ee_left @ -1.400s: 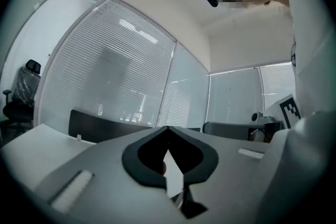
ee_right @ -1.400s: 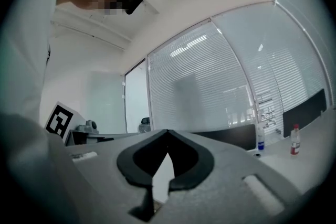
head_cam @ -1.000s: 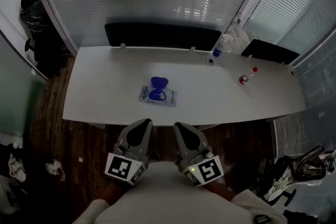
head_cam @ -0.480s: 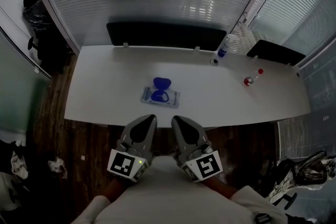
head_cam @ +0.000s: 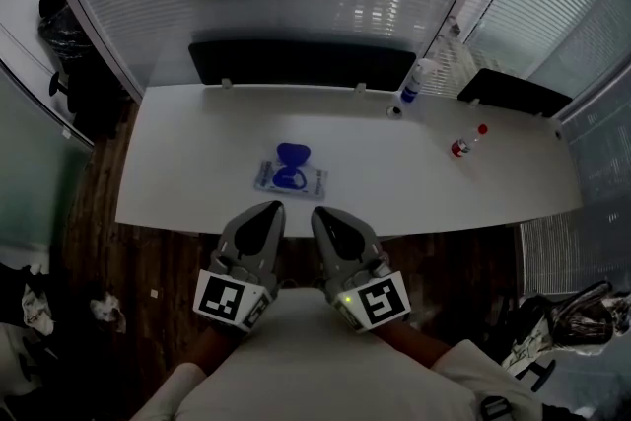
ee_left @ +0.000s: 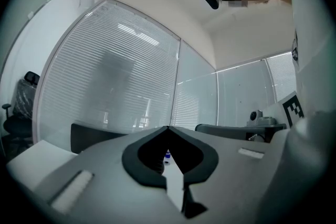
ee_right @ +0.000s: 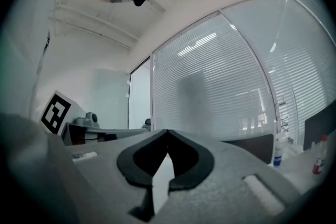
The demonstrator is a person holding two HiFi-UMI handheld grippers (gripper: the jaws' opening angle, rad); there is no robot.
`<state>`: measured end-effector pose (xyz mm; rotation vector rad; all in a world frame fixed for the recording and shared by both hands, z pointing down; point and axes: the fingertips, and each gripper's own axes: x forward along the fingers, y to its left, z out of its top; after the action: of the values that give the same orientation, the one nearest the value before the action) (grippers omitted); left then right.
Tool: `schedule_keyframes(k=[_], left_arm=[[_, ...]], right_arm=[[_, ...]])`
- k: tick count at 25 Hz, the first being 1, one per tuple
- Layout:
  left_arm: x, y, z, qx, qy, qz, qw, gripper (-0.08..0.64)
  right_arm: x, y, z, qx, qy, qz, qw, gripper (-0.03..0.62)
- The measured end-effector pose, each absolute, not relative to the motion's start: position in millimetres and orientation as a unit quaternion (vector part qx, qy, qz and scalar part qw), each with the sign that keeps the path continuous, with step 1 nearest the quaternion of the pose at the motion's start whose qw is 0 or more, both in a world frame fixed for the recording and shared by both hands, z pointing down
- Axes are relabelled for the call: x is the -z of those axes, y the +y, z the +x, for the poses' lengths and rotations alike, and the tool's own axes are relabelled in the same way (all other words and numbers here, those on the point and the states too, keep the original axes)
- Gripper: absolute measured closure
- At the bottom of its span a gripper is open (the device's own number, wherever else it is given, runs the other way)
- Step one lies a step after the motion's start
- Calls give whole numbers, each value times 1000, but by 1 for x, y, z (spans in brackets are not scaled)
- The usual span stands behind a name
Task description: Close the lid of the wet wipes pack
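Head view: wet wipes pack (head_cam: 289, 178), blue lid (head_cam: 292, 153) up, lay mid-front on the bench (head_cam: 197, 153); left tongs (head_cam: 268, 210) and right tongs (head_cam: 320, 214) hung off its front edge.
Left gripper view: tips together, empty.
Right gripper view: likewise.
We judged the reach not yet begun; the next move called for pressing the lid down.

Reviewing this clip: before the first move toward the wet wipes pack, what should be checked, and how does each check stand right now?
1. Lid needs closing: ok, the blue lid is flipped back from the wet wipes pack.
2. Left gripper empty: ok, jaws together on nothing.
3. Right gripper empty: ok, jaws together on nothing.
4. Path to the pack free: ok, the red-capped bottle stands well off to the right.
5. Pack stays put when pressed: cannot tell.
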<state>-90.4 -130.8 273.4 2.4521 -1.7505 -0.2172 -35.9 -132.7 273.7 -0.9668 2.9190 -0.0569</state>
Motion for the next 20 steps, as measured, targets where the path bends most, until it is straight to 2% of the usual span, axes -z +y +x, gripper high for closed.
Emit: schedule_keyframes(k=[20], left_arm=[[-309, -150, -98, 31, -583, 807, 88, 558]], right_arm=[[-304, -154, -48, 20, 951, -308, -17, 592]])
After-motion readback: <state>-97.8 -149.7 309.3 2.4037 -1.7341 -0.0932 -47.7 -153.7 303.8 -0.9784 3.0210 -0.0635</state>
